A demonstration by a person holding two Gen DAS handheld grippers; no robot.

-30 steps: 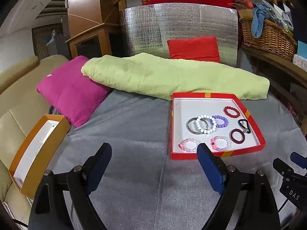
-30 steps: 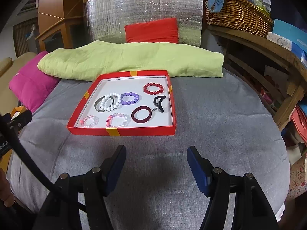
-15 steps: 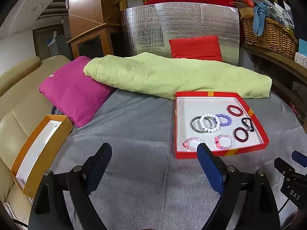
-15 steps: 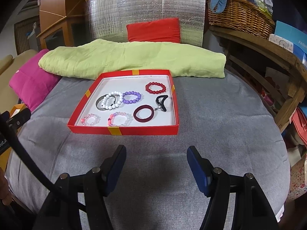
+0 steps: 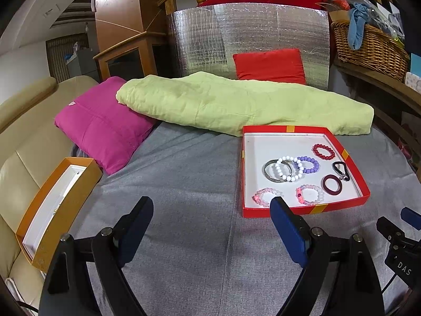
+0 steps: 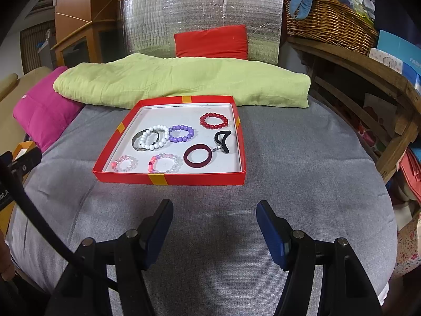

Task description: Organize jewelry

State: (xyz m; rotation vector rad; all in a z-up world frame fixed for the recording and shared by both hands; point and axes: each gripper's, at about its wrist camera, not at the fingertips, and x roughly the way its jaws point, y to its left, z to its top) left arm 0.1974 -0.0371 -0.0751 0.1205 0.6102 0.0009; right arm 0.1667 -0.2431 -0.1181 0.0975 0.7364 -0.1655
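Note:
A red tray (image 6: 171, 179) (image 5: 302, 129) lies on the grey cloth and holds several bracelets: white beads (image 6: 154, 137), purple beads (image 6: 181, 133), red beads (image 6: 213, 120), a dark red ring (image 6: 197, 156), a black clasp (image 6: 222, 137), two pink bead bracelets (image 6: 125, 163) (image 6: 165, 163). An orange box (image 5: 56, 208) with a white lining sits at the left edge. My left gripper (image 5: 211, 220) is open and empty, hovering left of the tray's near corner. My right gripper (image 6: 214, 220) is open and empty, just short of the tray's front wall.
A green folded blanket (image 5: 236, 102) lies behind the tray, a magenta cushion (image 5: 105, 129) to its left, a red cushion (image 6: 211, 42) against a silver foil panel (image 6: 200, 21). A wicker basket (image 6: 329, 21) stands on a wooden shelf at the right. A beige sofa (image 5: 23, 137) is on the left.
Both views have drifted slightly; the tray sits a little nearer in the right wrist view and a little farther right in the left wrist view. Both grippers stay open.

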